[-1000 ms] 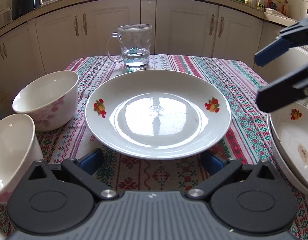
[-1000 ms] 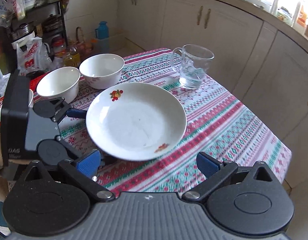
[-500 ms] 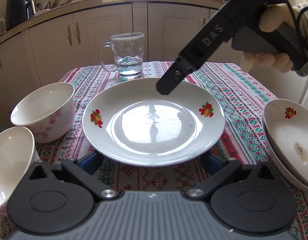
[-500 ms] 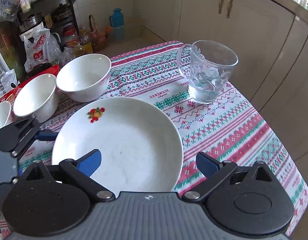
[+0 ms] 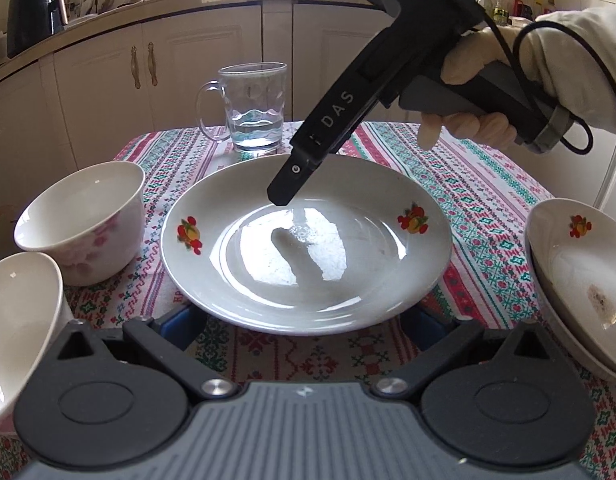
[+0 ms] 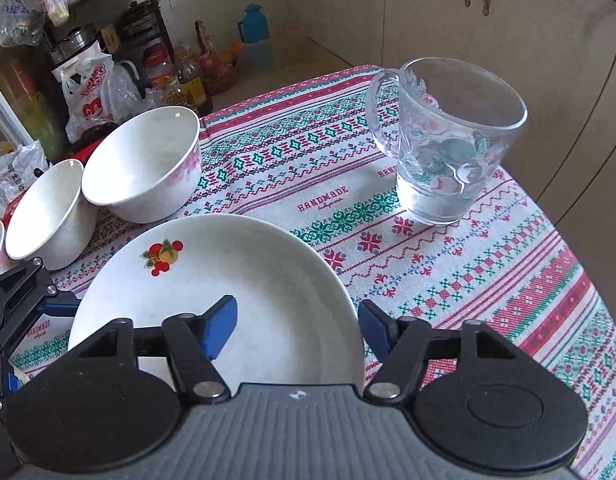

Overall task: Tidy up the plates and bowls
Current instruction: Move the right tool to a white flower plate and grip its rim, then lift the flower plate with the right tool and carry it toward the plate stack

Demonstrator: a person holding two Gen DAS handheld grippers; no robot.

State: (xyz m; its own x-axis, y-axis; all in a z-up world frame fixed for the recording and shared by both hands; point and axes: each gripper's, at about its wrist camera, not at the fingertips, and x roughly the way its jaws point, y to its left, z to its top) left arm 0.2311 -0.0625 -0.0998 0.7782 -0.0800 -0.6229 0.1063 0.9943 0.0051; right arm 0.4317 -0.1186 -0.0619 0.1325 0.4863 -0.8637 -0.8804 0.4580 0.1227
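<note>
Fingers of both grippers straddle the plate's edge.

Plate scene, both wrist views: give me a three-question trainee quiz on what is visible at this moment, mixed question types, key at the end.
1. True or false: the right gripper has its jaws astride the rim of the plate, one finger inside the rim and one outside.
2. Multiple choice: the glass mug holds (A) nothing, (B) some clear liquid at the bottom, (C) liquid to the brim.
3. Short answer: in the left wrist view, what lies at the right edge, beside the centre plate?

Key
1. True; a gap still shows between the fingers, so they are not clamped.
2. B.
3. A stack of plates with the same fruit print.
</note>
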